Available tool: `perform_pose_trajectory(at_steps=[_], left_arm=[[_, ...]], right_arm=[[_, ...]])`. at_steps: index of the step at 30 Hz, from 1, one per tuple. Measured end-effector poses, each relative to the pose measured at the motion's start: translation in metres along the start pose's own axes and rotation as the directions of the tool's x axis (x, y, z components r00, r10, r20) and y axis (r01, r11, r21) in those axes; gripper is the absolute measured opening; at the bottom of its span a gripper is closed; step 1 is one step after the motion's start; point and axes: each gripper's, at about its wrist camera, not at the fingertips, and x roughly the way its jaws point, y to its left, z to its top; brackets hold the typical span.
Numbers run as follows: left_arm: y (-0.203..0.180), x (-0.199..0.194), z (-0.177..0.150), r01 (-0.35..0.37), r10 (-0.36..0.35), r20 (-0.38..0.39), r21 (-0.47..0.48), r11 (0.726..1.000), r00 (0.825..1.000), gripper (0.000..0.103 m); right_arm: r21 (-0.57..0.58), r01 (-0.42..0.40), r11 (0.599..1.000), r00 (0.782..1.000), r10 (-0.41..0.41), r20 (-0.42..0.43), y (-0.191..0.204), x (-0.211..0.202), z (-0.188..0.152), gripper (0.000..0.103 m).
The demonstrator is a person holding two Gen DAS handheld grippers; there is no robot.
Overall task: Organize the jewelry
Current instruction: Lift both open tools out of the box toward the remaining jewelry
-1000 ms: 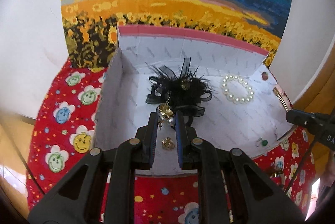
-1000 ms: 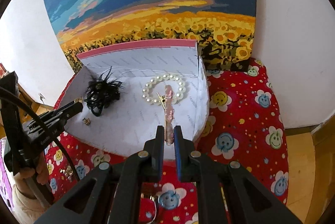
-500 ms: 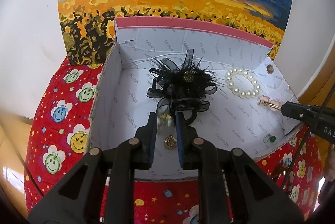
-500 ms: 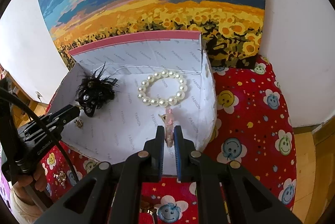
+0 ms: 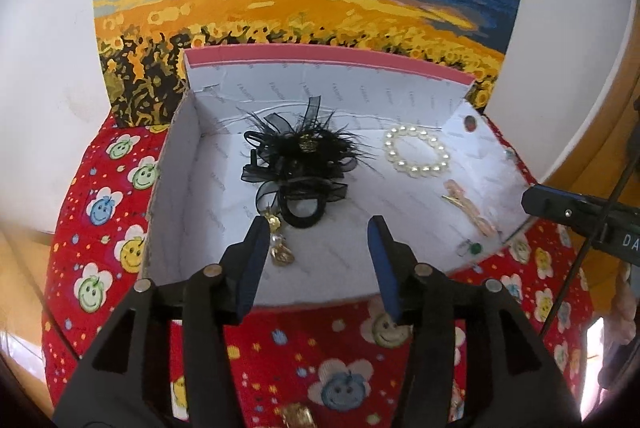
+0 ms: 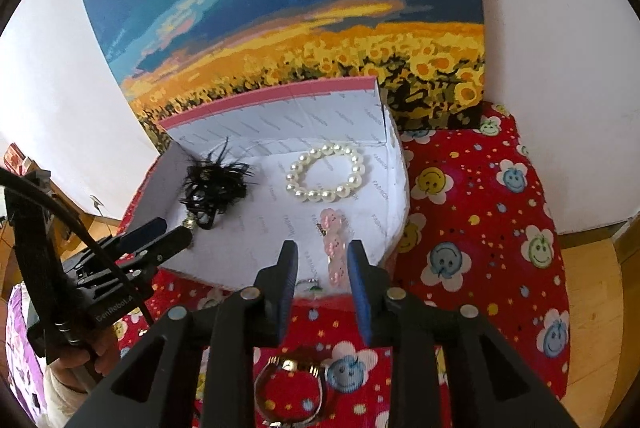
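White cardboard box [image 5: 192, 187], left wrist view: open-topped, pink rim along the back wall, printed paper lining; it sits on a red cloth [image 5: 100, 220] with smiley flowers.
Contents, left wrist view: black feathered hair piece [image 5: 300, 155] of ribbon and net near the middle; pearl bracelet [image 5: 416, 153], a ring of round glossy beads, to its right; pink hair clip [image 5: 468, 207], long and slim, near the right wall; small green-stone piece [image 5: 472, 248] at the front right corner.
Gold earring [image 5: 278, 244]: lies on the box floor, just beside the left finger pad; whether it touches is unclear.
Left gripper [image 5: 318, 240]: jaws opening, moderately wide, nothing pressed between them.
Box, right wrist view [image 6: 396, 187]: same white walls, rounded front edge.
Contents, right wrist view: hair piece [image 6: 212, 183] left, bracelet [image 6: 326, 171] centre, pink flower-shaped clip [image 6: 334, 244] lying free on the floor.
Right gripper [image 6: 322, 260]: jaws opening, narrow gap, clip between them but unpinched.
Metal watch [image 6: 290, 392]: gold-and-silver band, on the cloth below.
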Motion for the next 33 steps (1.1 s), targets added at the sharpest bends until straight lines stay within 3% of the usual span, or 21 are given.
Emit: perform_pose_trajectory(at_steps=[6,19,33], left_arm=[[-0.003,-0.027,-0.007,-0.019,0.019,0.011,0.016,1.0,1.0,0.045],[0.005,-0.073,-0.044,-0.091,0.091,-0.01,-0.004,0.996,0.996,0.049],[0.025,-0.071,-0.089,-0.13,0.123,-0.093,-0.073,0.989,0.988,0.05]], right_arm=[[-0.006,-0.012,1.0,1.0,0.012,0.016,0.004,-0.022,-0.014,0.032],[0.003,-0.028,1.0,0.999,0.028,-0.033,0.021,-0.044,-0.064,0.034],[-0.018,0.031,0.999,0.994,-0.033,-0.103,0.023,-0.04,-0.105,0.041]])
